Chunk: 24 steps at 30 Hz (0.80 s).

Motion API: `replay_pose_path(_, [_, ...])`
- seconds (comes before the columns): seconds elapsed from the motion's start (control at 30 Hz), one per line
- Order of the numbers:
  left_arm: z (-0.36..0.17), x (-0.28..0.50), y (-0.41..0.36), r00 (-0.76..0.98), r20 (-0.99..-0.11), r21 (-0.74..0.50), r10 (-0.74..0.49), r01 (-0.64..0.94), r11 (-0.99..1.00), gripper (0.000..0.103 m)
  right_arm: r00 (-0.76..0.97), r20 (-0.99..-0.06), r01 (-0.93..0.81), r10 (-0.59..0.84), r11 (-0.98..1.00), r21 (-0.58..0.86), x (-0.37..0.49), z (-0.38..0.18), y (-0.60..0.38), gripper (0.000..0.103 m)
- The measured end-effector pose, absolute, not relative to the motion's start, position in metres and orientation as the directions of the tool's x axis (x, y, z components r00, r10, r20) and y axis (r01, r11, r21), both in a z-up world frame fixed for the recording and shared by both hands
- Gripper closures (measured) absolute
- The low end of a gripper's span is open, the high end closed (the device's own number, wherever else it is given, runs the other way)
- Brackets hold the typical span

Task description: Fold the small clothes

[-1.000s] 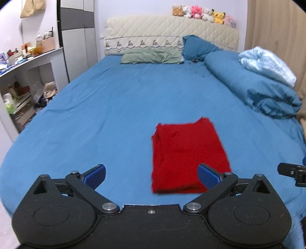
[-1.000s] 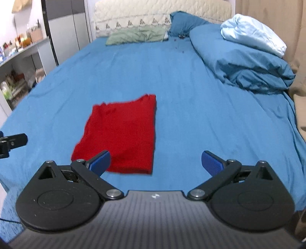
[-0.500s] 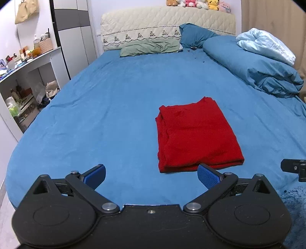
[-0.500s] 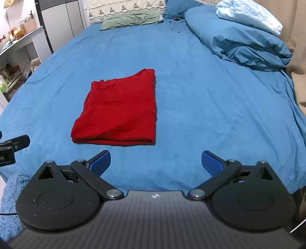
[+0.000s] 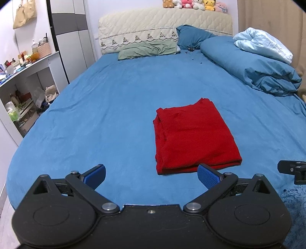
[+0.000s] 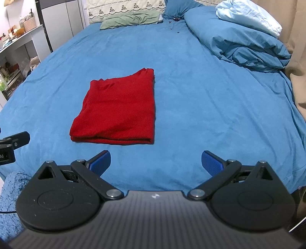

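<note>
Nearby, folded red garment (image 5: 195, 136) on blue bed (image 5: 114, 107), bunched duvet (image 6: 241, 38) beyond, left claw (image 5: 151, 175) and right claw (image 6: 155, 160) spread apart, holding nothing

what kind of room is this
Most likely a home bedroom. A large bed with a blue sheet fills the view, with a quilted headboard, pillows and stuffed toys along the top. A folded red garment lies on the sheet, and cluttered shelves stand beside the bed.

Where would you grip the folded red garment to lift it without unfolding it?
Pinch the red garment at its near edge, coming in low from the front, where the stacked layers show. Both the left gripper and right gripper are open and short of it.
</note>
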<state>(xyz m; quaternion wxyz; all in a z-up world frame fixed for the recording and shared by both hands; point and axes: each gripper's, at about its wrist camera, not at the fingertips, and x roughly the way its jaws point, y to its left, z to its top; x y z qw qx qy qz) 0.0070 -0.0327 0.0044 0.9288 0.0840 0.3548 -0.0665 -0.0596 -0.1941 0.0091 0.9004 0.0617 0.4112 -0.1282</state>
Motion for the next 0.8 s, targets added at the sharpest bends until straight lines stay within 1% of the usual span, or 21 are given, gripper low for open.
replay_pose_path(0.8, [0.0077,0.0103,-0.0313,0.742,-0.667,0.093,-0.070,0.176,0.980,0.000,0.629,-0.753,0.287,-0.190,0.958,-0.002,-0.0590,0.0107,-0.1936,0.000])
